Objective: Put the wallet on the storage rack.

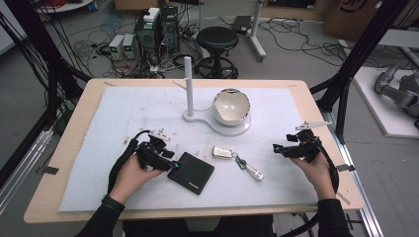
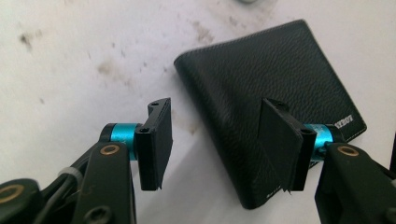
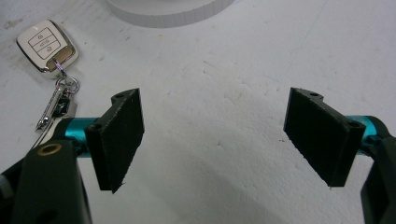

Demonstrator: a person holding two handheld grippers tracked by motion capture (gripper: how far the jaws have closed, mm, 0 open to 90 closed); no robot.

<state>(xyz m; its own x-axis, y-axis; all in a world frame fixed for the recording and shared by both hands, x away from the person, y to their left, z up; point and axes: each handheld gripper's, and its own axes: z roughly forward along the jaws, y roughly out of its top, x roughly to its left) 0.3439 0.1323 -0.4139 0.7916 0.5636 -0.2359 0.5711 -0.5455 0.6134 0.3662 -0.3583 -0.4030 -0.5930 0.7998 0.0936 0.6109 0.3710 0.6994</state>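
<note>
- I see the table [image 1: 64,163], light wood, carrying a white mat [image 1: 123,113] that covers most of its top and is marked with dark smudges.
- On the far middle of the mat stands a white stand [image 1: 188,89] with 1 upright post, and its base runs right under a tilted, glossy bowl [image 1: 231,106].
- The black wallet [image 1: 191,173] lies flat on the near middle of the mat, turned at an angle; in the left gripper view [image 2: 261,93] its grained leather and pale stitched edge are plain.
- My left gripper [image 2: 215,140] is at the wallet's left edge. Its 2 jaws are spread either side of that edge, 1 over bare mat and 1 over the leather, and the pads are not pressing on it. In the high view the left gripper [image 1: 165,160] sits just beside the wallet, in the person's left hand [image 1: 133,173].
- My right gripper [image 3: 215,135] is held in the right hand [image 1: 316,168] well to the right of the wallet, over bare mat, jaws spread wide with nothing between them; the high view shows it [image 1: 279,148] near the mat's right side.
- A key fob [image 1: 222,152] with a ring and metal key [image 1: 252,170] lies just right of the wallet, between the 2 grippers, not touching either.
</note>
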